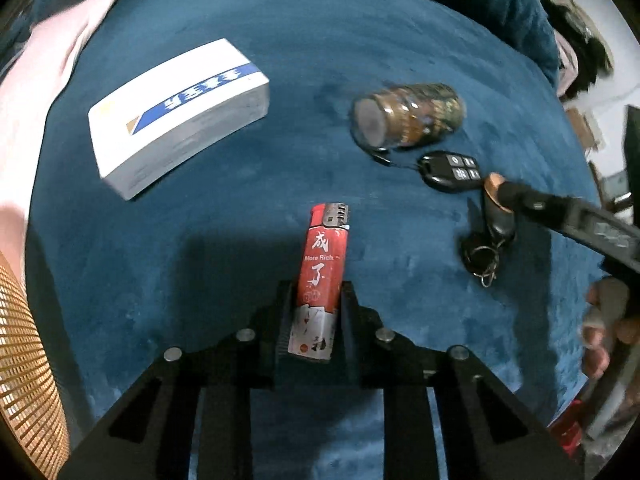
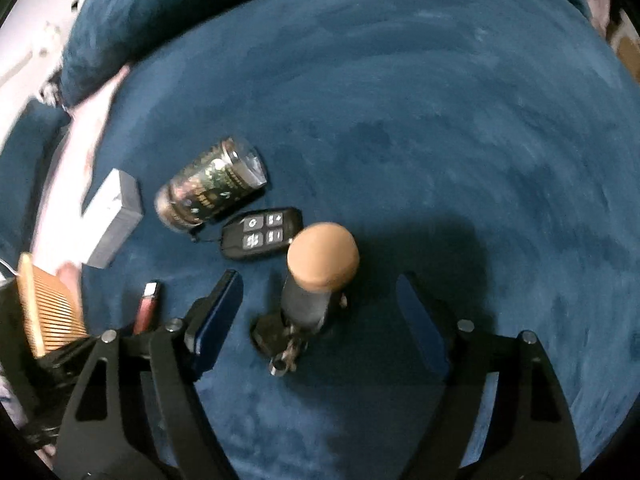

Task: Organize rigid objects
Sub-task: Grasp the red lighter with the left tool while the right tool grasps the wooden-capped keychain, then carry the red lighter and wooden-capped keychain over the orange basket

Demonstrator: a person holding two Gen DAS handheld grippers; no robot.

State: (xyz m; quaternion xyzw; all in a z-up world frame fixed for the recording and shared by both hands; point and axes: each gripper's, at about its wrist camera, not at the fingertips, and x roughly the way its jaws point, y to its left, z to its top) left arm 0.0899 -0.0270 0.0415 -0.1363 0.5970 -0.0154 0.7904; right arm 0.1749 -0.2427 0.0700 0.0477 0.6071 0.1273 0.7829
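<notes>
My left gripper [image 1: 319,300] is shut on a red lighter [image 1: 322,276], held above the blue velvet surface [image 1: 280,40]. My right gripper [image 2: 320,300] is open, its fingers on either side of a small black bottle with a tan round cap [image 2: 320,264] on a key ring. The bottle also shows in the left wrist view [image 1: 498,208], with one right finger over it. A black remote fob [image 2: 260,232] lies just beyond it, also in the left wrist view [image 1: 452,168]. A patterned jar [image 1: 408,118] lies on its side, also in the right wrist view [image 2: 210,186].
A white box with a blue stripe [image 1: 176,116] lies at the far left, also in the right wrist view [image 2: 112,216]. A wooden comb [image 2: 48,312] and pink fabric [image 1: 40,92] are at the left edge. A blue cushion [image 2: 140,20] rises behind.
</notes>
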